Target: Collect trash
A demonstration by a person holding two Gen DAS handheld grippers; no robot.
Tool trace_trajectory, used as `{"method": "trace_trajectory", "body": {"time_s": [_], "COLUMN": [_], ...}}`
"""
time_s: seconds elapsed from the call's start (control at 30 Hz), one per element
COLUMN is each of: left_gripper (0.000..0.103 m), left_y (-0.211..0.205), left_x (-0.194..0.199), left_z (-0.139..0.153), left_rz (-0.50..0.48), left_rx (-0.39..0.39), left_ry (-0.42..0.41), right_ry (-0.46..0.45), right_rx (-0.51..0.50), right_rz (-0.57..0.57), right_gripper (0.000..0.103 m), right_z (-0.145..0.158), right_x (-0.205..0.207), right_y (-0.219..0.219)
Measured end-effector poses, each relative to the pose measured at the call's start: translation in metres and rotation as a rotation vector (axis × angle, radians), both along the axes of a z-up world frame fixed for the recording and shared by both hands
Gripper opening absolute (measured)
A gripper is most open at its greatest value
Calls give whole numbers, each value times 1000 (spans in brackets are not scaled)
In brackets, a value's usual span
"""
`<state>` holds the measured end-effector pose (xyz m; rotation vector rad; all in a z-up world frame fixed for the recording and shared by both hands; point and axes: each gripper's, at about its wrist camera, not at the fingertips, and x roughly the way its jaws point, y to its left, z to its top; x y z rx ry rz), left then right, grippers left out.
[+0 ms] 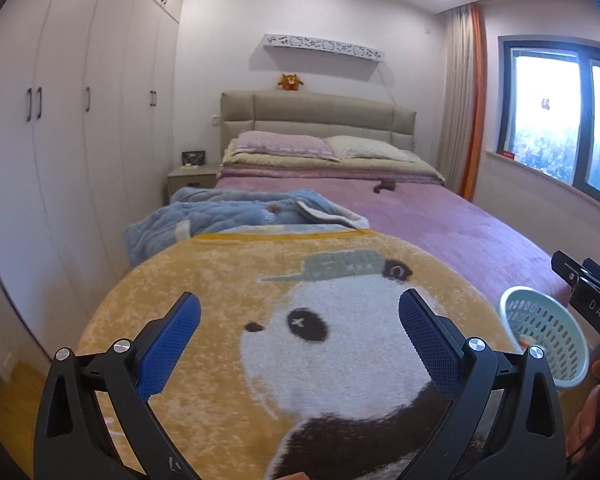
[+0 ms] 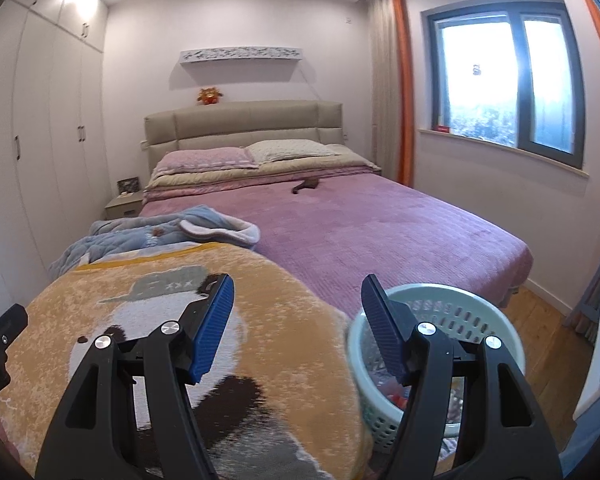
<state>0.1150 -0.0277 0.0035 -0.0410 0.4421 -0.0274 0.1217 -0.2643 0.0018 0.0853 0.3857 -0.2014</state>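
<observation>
step: search/approach, judging by both tools empty; no trash picked at this moment.
left gripper: jaws apart, nothing between, hanging over the panda blanket.
right gripper: jaws apart, empty, above the blanket edge and the basket rim.
trash basket: pale green, slotted wall, on the floor just beside the bed foot; some scraps inside, type unclear.
candidate trash: small dark object on the purple bedspread, well apart from both tools; identity unclear.
next: reach up the bed, confirm the item, close on it.
room: bedroom, wardrobes left, window right, wood floor.
</observation>
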Motion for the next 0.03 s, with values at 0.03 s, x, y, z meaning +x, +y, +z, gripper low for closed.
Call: {"method": "trace_trajectory", "body": {"time_s": [0.03], "left_gripper": [96], "left_y": [4], "left_x": [-1], "left_z": [2], "left_rz": [2], "left_rx": [7], "left_ry": [-2], "right_ry": [0], "right_rx": [-4], "right_rz": [13], "right_gripper": [63], "right_z": [0], "right_x": [2], "right_y": [5]}}
